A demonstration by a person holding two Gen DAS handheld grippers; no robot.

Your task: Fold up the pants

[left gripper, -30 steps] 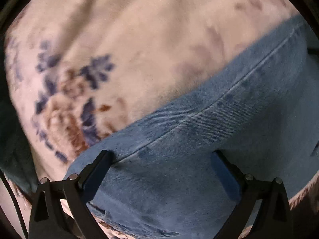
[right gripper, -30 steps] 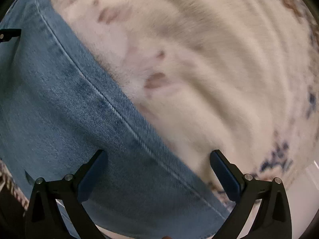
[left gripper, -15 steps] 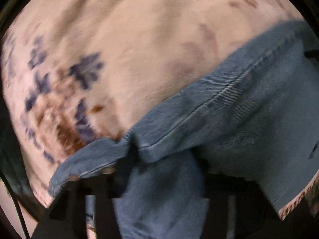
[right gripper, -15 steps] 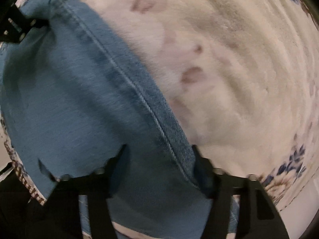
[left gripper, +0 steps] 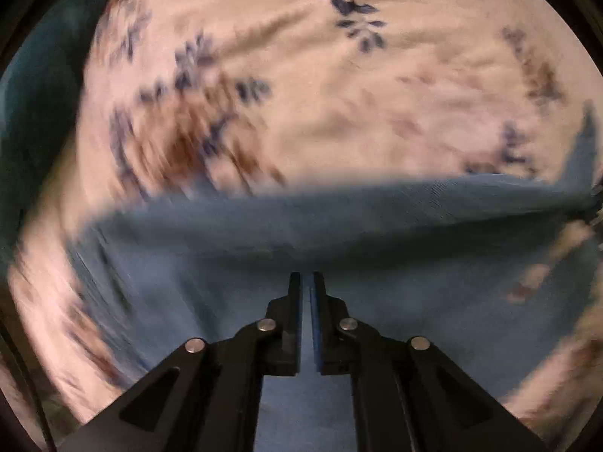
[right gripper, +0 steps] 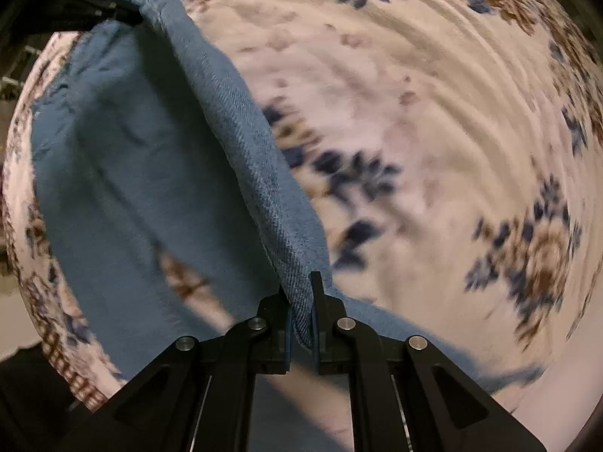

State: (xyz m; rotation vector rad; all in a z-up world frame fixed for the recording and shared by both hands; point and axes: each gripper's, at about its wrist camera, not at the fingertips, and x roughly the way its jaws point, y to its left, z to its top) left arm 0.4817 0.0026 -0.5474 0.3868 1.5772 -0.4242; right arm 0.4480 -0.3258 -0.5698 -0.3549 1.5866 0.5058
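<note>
Left gripper (left gripper: 306, 277) jaws together, pinch on jeans (left gripper: 377, 233) unclear; right gripper (right gripper: 299, 282) jaws closing on the denim seam edge between them, cloth lifted off floral bedspread (right gripper: 433, 113), likely to carry a fold over.

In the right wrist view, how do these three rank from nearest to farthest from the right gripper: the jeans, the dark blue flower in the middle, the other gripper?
1. jeans: edge between the right gripper's closing jaws.
2. dark blue flower: centre, on the bedspread.
3. other gripper: top left, at the denim's far end.
</note>
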